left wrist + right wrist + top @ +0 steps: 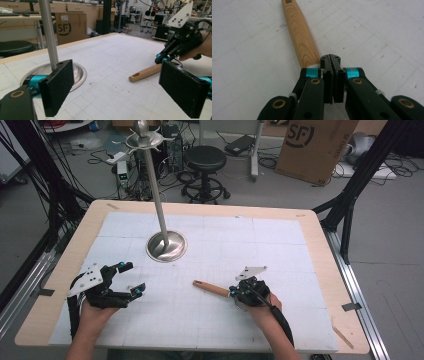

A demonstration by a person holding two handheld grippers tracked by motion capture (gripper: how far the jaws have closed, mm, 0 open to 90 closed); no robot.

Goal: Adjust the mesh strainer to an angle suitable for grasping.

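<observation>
**Right gripper closed over a wooden-handled utensil**

The right gripper (pixel 239 291) sits at the near right of the table (pixel 320 227), its jaws pressed together at the end of a wooden handle (pixel 300 32) that lies flat on the white gridded mat (pixel 220 245) and points left. A fine mesh shows beneath the jaws. The left gripper (pixel 129 279) rests at the near left, jaws spread wide with nothing between them. A metal stand (pixel 156 195) rises from its round base (pixel 172 251) farther back, left of centre.
</observation>
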